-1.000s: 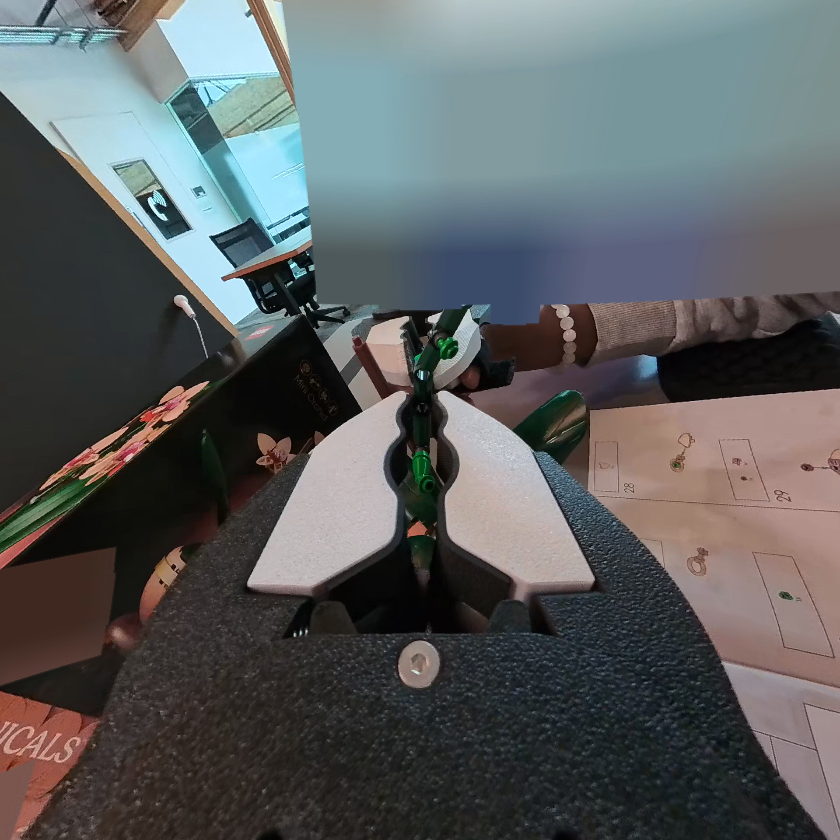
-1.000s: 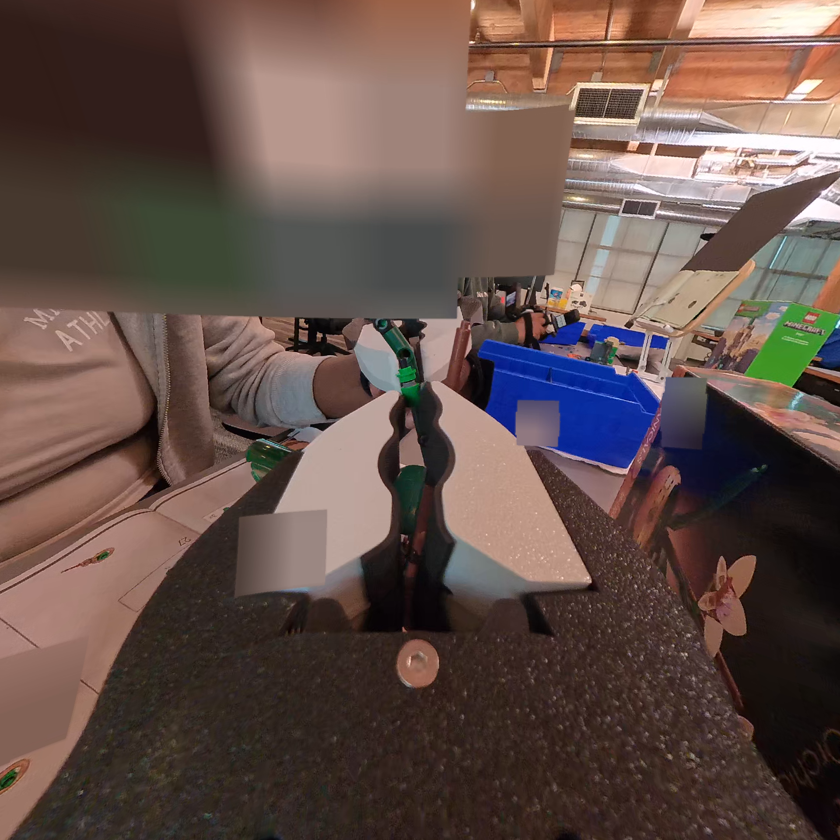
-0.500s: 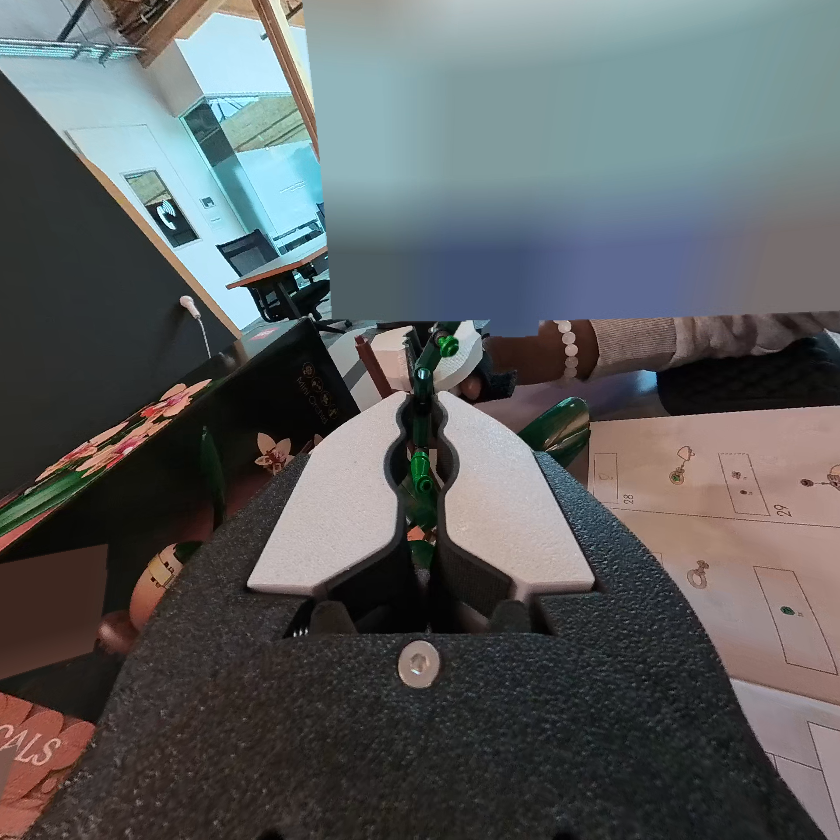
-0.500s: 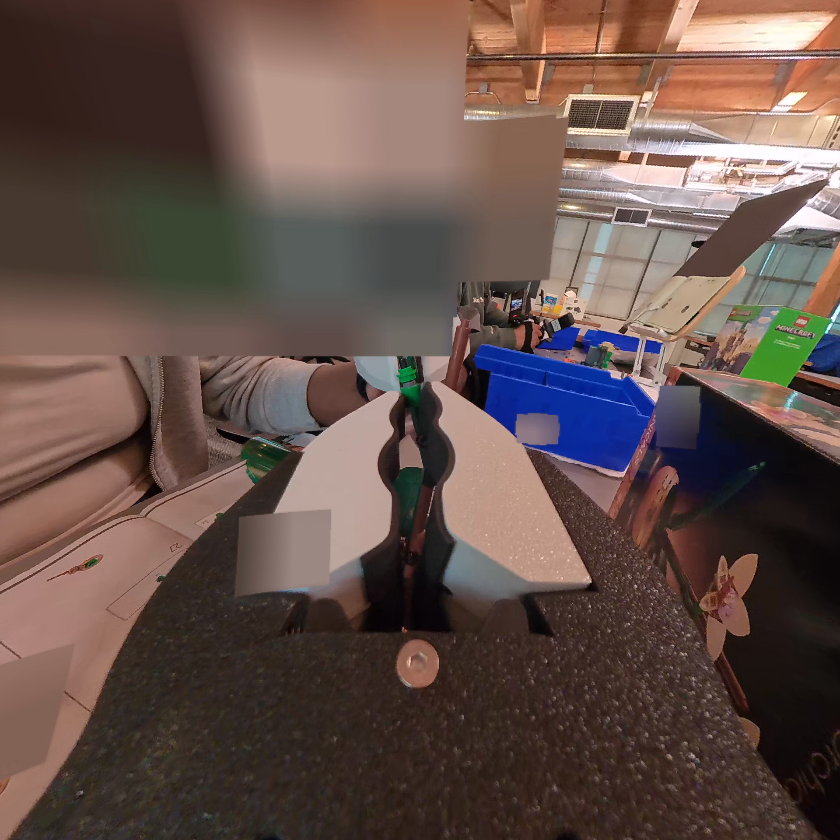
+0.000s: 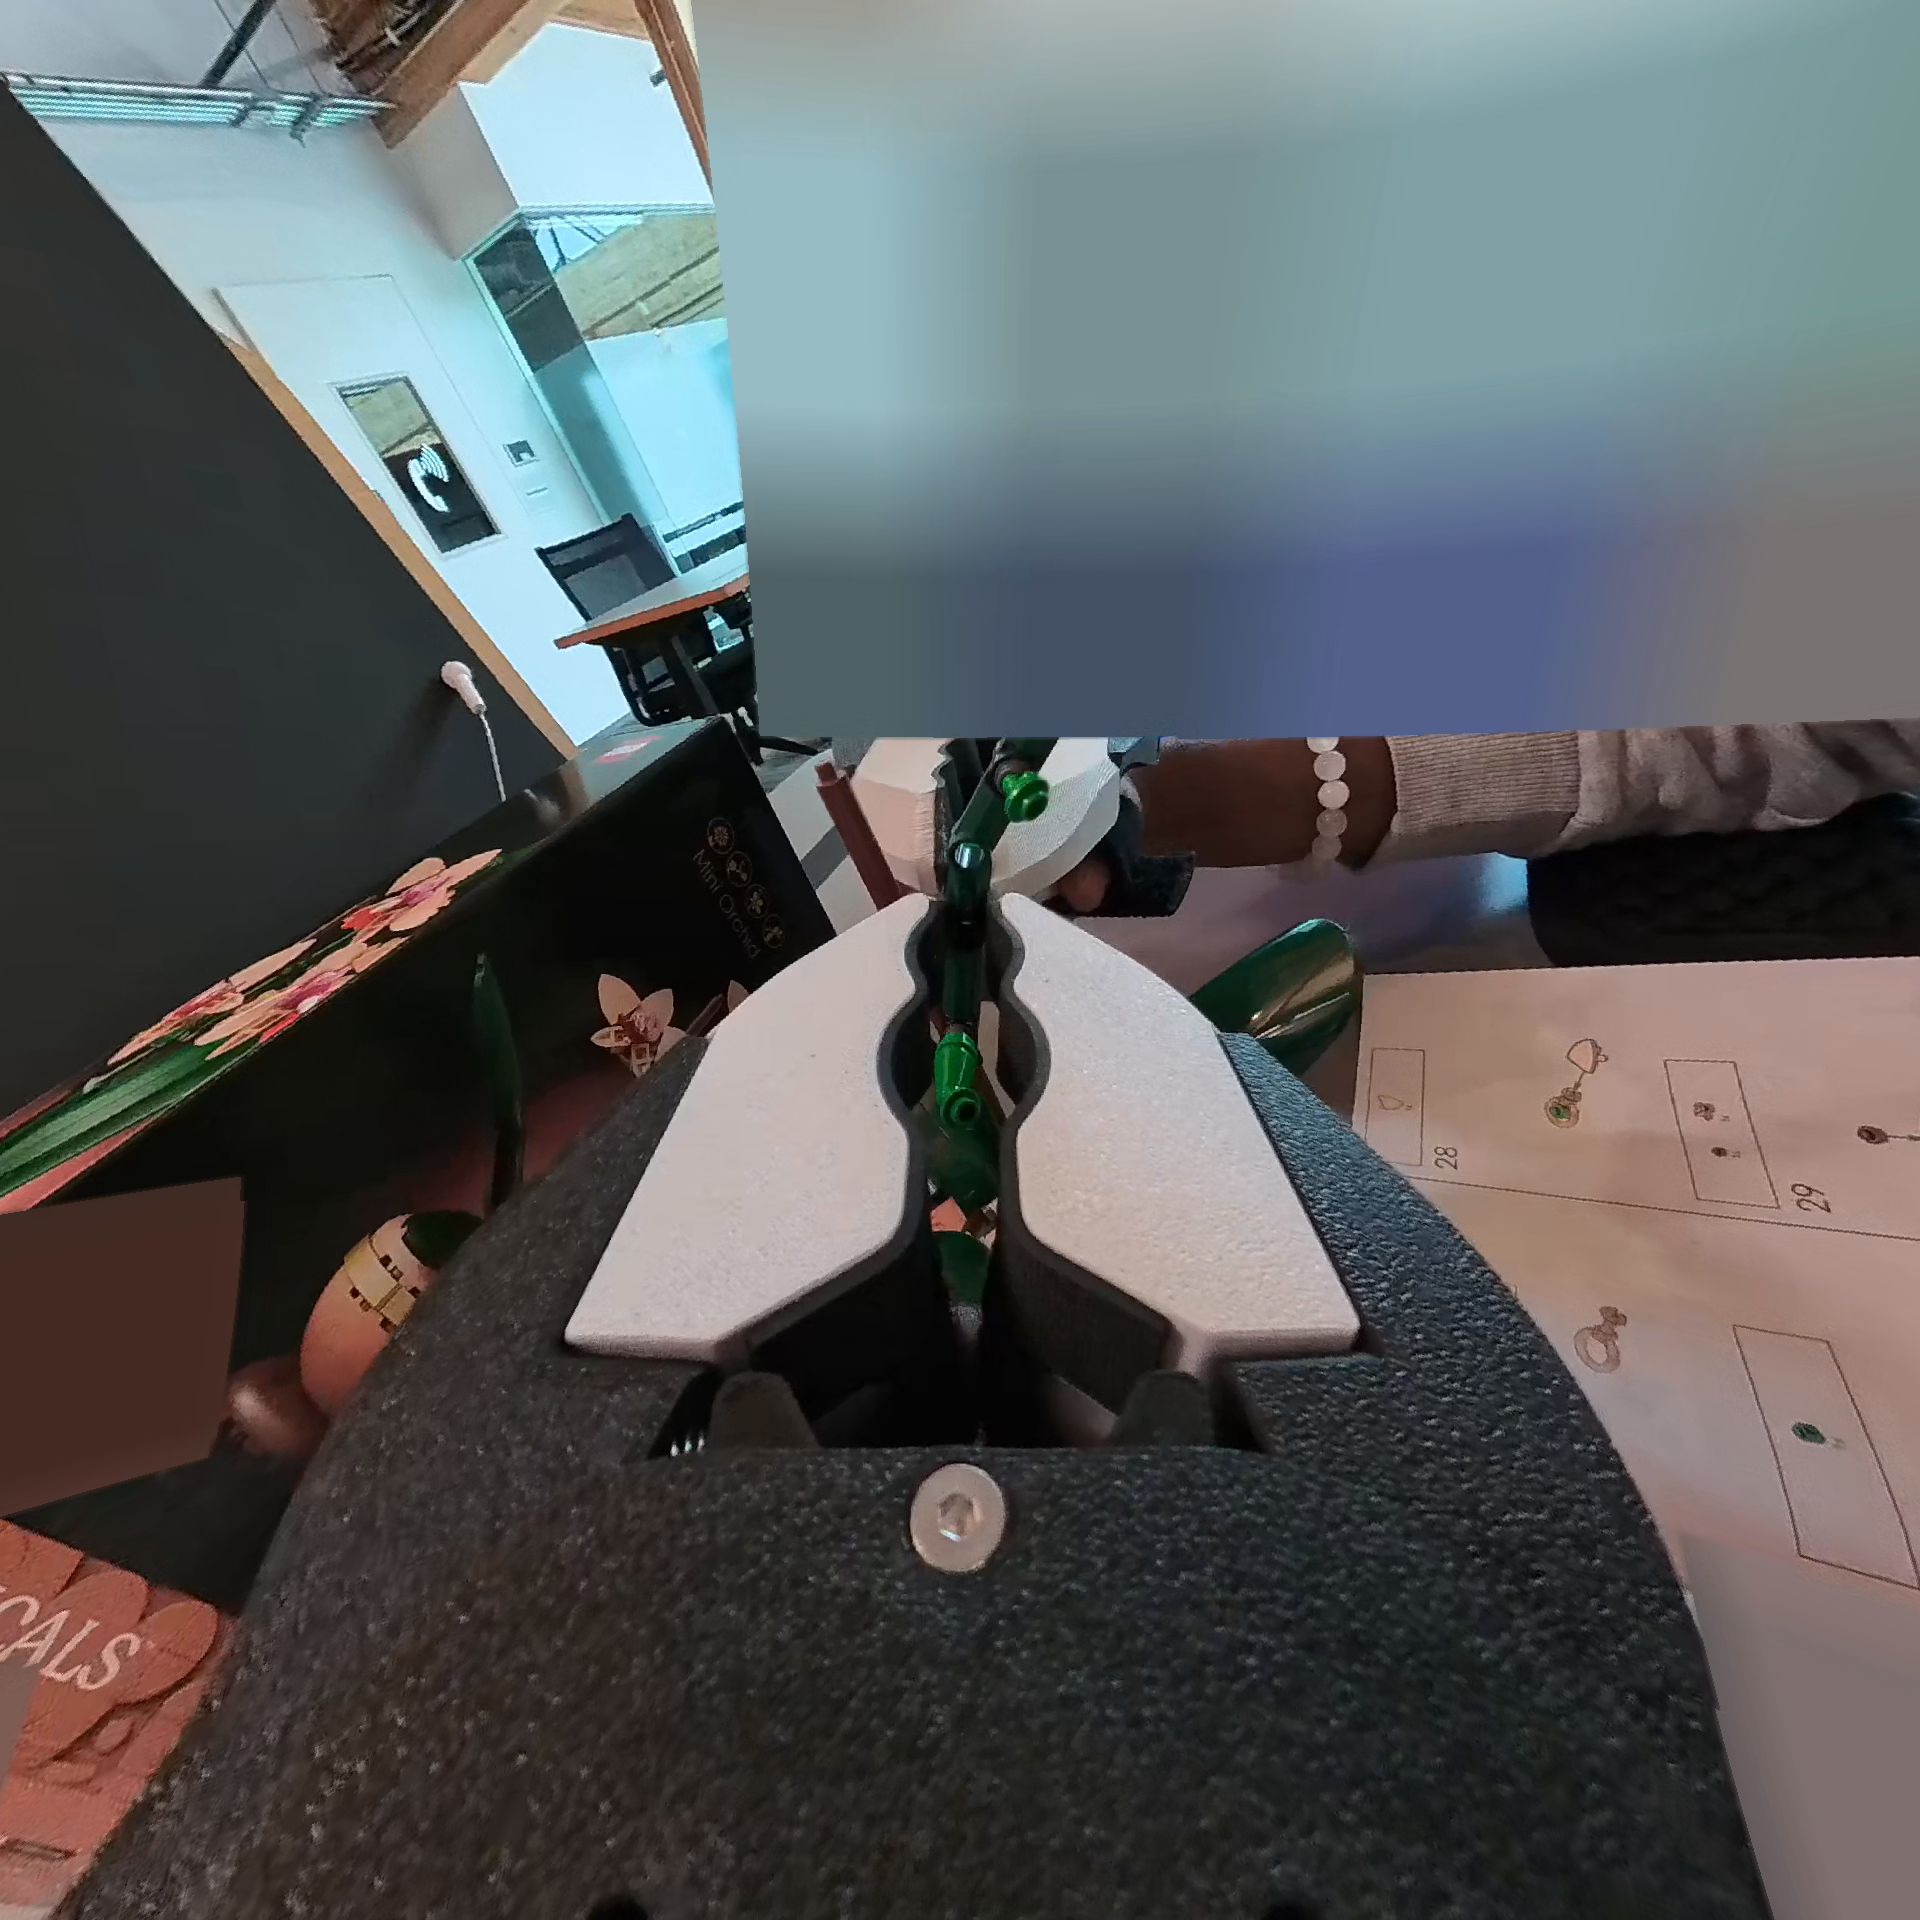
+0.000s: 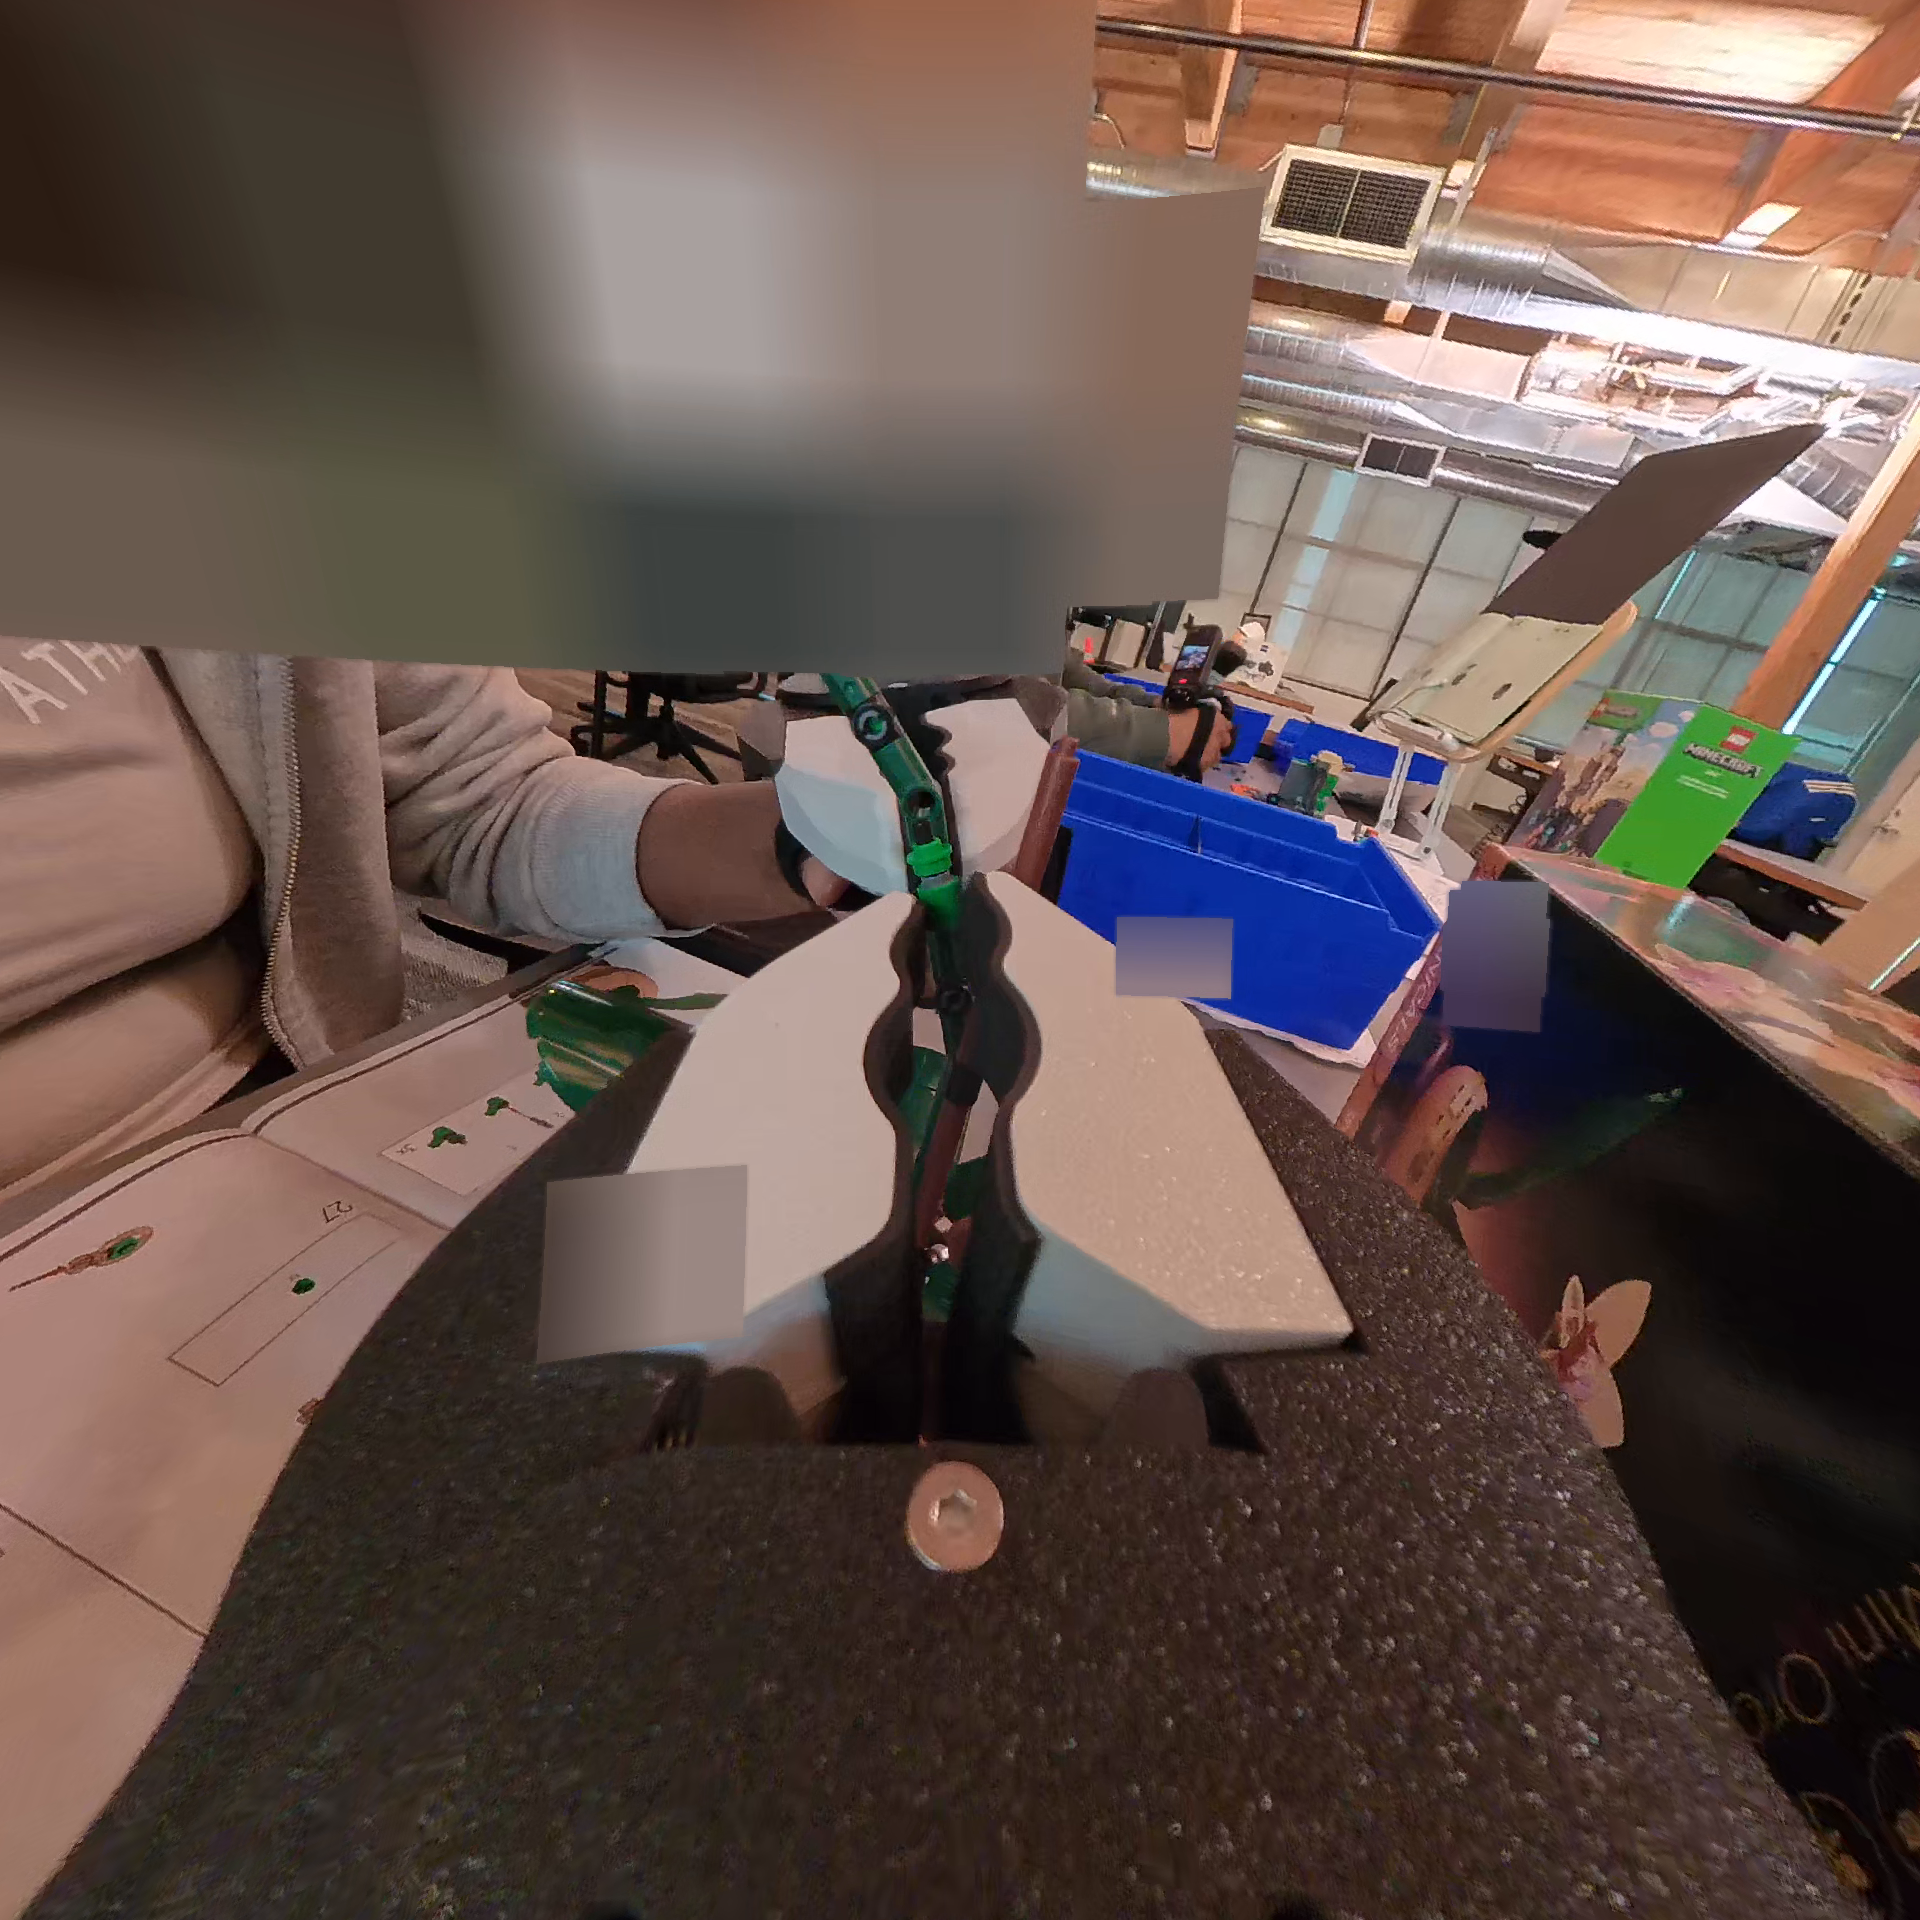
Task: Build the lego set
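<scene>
I hold a green Lego plant stem [image 5: 958,971] between both grippers, which face each other above the table. My left gripper [image 5: 961,914] is shut on the stem's dark green segments. A bright green tip [image 5: 1023,795] sticks out past its fingertips, in front of the right gripper's white fingers [image 5: 1060,831]. My right gripper [image 6: 945,904] is shut on the same stem [image 6: 914,800]. A thin brown rod [image 6: 951,1122] also runs between its jaws. The left gripper's white fingers [image 6: 842,821] stand just beyond. A second brown rod [image 6: 1044,821] stands upright beside them.
The open instruction booklet [image 5: 1662,1195] lies on the table, with a dark green leaf piece [image 5: 1278,997] at its edge. The dark flower-printed set box [image 5: 416,987] stands to the left. A blue parts bin [image 6: 1247,894] sits behind. The person's sleeves and torso are close behind the grippers. Both grippers' tips are close together, under 4 cm apart.
Both grippers stay shut on the stem. In the right wrist view the stem now shows longer and more tilted above the fingertips. The left wrist view has shifted only slightly.
</scene>
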Motion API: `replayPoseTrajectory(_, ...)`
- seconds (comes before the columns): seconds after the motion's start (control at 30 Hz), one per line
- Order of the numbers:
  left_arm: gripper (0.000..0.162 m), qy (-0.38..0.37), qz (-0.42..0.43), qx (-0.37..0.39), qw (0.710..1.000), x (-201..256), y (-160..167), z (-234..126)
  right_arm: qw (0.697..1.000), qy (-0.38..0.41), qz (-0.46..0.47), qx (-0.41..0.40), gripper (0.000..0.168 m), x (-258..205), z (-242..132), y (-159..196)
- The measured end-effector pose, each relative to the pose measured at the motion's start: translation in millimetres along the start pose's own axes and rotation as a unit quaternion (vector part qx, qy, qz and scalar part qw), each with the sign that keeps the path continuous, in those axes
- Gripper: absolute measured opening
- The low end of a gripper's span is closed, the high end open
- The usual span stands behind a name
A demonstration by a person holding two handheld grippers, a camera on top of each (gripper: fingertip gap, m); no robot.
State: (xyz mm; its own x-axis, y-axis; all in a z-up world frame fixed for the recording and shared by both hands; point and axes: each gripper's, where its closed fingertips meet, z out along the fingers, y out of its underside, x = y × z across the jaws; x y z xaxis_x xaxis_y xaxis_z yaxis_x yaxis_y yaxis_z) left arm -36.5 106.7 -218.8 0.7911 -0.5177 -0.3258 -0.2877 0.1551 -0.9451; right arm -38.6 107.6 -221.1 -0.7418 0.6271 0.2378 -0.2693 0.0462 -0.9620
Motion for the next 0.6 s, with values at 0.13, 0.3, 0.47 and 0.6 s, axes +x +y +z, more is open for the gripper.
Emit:
replayPoseTrajectory(0.13, 0.007, -0.011, 0.004, -0.008, 1.000, 0.7, -0.1, 1.7, 1.000, 0.004, -0.016, -0.006, 0.006, -1.8, 1.3, -6.3)
replayPoseTrajectory(0.3, 0.007, -0.010, -0.004, -0.007, 1.000, -2.7, 1.1, 1.4, 0.999, 0.022, -0.029, -0.036, 0.006, 2.6, -2.3, 1.1)
replayPoseTrajectory(0.47, 0.007, -0.012, -0.007, 0.001, 1.000, -3.3, 1.2, 0.4, 0.999, 0.021, -0.016, -0.028, 0.006, 3.7, -1.1, 3.6)
replayPoseTrajectory(0.6, 0.007, -0.011, -0.007, 0.000, 1.000, -3.4, 1.3, -0.4, 1.000, 0.020, -0.007, -0.022, 0.006, 3.3, -0.4, 3.1)
